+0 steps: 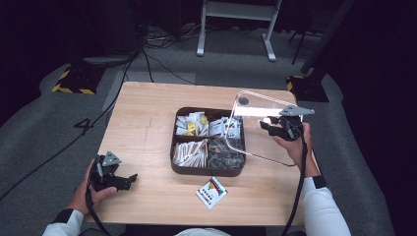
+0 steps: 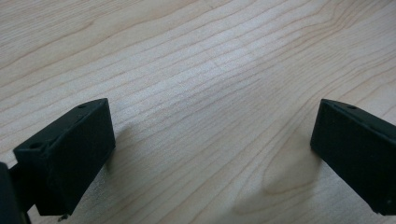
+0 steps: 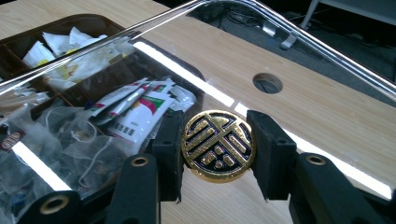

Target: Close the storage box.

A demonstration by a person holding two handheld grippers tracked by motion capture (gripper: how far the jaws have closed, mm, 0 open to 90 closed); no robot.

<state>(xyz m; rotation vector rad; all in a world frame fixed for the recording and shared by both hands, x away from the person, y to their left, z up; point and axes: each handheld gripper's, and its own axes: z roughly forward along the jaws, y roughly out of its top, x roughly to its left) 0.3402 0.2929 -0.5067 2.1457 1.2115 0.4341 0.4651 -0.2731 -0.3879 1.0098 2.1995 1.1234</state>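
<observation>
- The right gripper (image 3: 218,147) has its jaws closed on the round gold knob (image 3: 218,146) of a clear lid (image 1: 260,110), and holds that lid tilted above the right side of the dark compartment box (image 1: 207,170). This looks like the step of taking the lid off, or carrying it clear.
- The box sits mid-table, its compartments full of tea bags (image 3: 77,140), white sachets (image 1: 192,125) and paper sticks (image 1: 189,152). The lid's near edge hangs over the box's right compartments; its far edge is raised toward the table's back.
- The next move, I'd judge, calls for swinging the lid sideways and laying it flat without letting it slip off the knob grip.
- There is bare wood to the right of the box, but it is narrow, and the table edge (image 1: 290,162) lies just beyond the hand.
- A round hole (image 3: 268,83) in the tabletop lies behind the lid.
- The left gripper (image 1: 110,174) rests near the table's front left corner, jaws wide apart over bare wood, holding nothing. Far more room lies on that side.
- A small printed packet (image 1: 212,191) lies in front of the box.
</observation>
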